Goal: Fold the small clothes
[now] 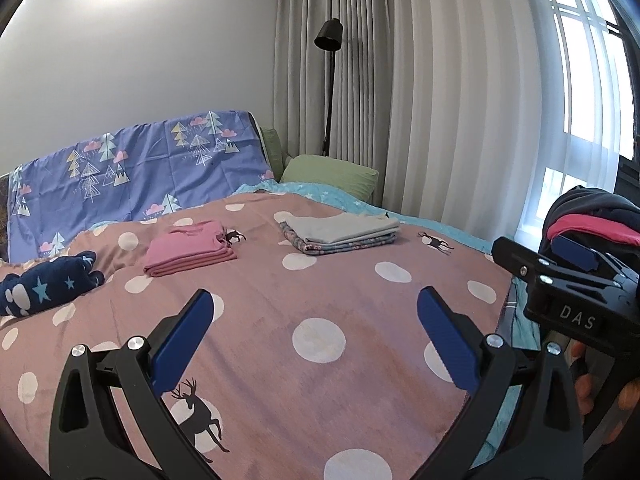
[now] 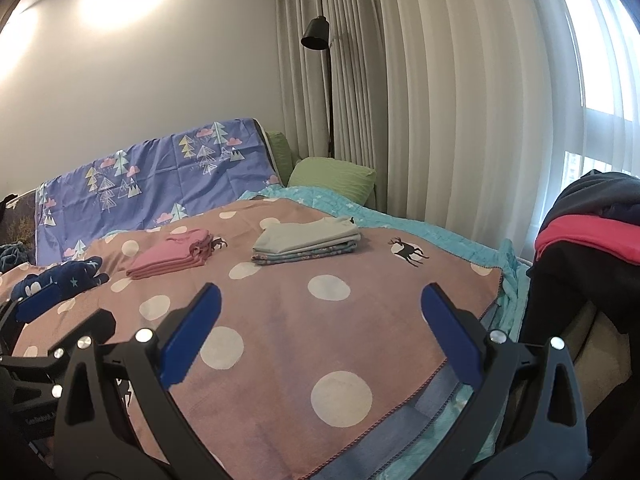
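Folded pink clothes (image 1: 191, 254) at 11 o'clock and grey stack (image 1: 340, 233) at 12 lie on dotted blanket (image 1: 280, 300), both grippers (image 1: 314, 328) (image 2: 320, 326) wide, empty; only left view shows a hand (image 1: 588, 384) under right gripper.

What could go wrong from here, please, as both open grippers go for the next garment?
1. The unfolded clothes pile sits right at the bed's edge; tugging one piece might spill others off.
2. The right gripper and left gripper hover close together and could collide.
3. A low sweep might disturb the pink stack.
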Available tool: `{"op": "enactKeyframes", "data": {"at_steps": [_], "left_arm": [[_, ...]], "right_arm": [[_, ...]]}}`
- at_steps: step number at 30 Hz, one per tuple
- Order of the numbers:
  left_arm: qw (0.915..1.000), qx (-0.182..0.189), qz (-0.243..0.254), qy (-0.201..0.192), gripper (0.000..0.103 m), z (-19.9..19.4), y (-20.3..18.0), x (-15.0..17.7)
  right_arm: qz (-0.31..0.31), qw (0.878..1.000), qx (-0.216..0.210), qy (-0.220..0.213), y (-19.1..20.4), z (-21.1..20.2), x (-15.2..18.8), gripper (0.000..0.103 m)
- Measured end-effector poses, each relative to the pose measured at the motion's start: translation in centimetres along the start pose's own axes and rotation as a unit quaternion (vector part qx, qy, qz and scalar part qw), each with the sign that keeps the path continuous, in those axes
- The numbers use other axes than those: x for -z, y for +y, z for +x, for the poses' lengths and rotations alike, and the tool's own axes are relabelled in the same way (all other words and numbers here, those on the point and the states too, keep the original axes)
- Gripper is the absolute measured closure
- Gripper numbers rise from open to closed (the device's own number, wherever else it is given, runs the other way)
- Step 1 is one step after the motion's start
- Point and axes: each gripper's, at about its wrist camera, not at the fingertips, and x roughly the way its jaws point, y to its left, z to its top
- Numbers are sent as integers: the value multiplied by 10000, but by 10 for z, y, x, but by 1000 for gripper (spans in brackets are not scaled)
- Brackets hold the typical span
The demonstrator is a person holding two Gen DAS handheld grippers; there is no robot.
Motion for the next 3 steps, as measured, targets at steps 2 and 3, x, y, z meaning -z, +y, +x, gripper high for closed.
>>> {"op": "enactKeyframes", "data": {"at_steps": [2,3], "left_arm": [[10000,22,14,27,1,0,-1,2],[10000,29,21,33,1,0,-1,3]], "right_arm": [[7,10000,-1,17,0,0,1,2],[7,10000,-1,17,0,0,1,2]]}}
